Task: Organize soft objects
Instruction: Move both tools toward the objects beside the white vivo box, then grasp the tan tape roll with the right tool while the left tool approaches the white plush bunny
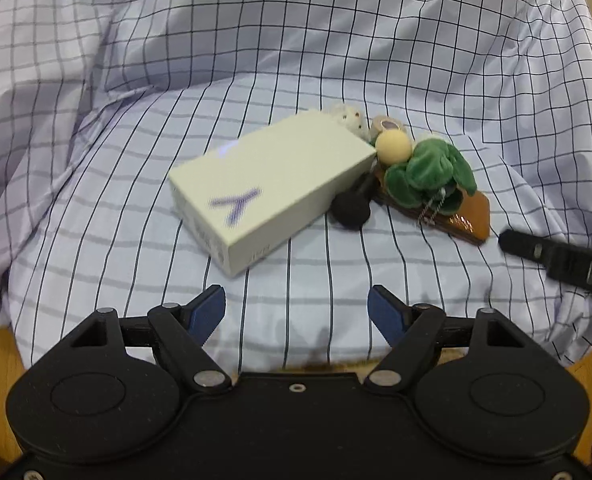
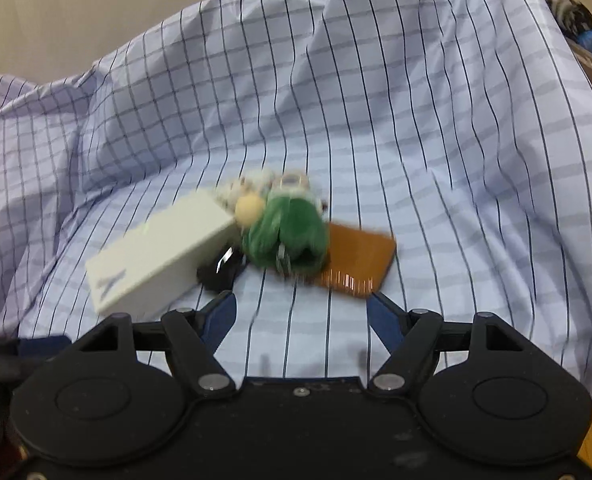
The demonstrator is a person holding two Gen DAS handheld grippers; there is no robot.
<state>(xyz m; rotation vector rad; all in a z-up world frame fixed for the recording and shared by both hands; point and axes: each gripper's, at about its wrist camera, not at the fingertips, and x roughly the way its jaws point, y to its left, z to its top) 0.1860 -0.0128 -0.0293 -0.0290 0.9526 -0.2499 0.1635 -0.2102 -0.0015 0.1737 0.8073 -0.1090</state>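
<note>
Green plush toy (image 1: 429, 170) on checked cloth (image 1: 296, 60), atop brown case (image 1: 469, 218), touching cream ball (image 1: 393, 147), white box (image 1: 268, 188) just beside, blurred pale plush (image 1: 347, 118) poss. behind, L gripper (image 1: 297, 310) & R gripper (image 2: 300, 312) jaws spread, empty.

You can read very little here. The cream box (image 1: 270, 188) carries one purple mark on its top face, near the corner closest to you, shaped like an upside-down Y or an A (too blurred to settle which). To the right of that box, the black bar (image 1: 559, 258) bears pale raised letters that look like "DA", the rest cut off by the frame edge.
</note>
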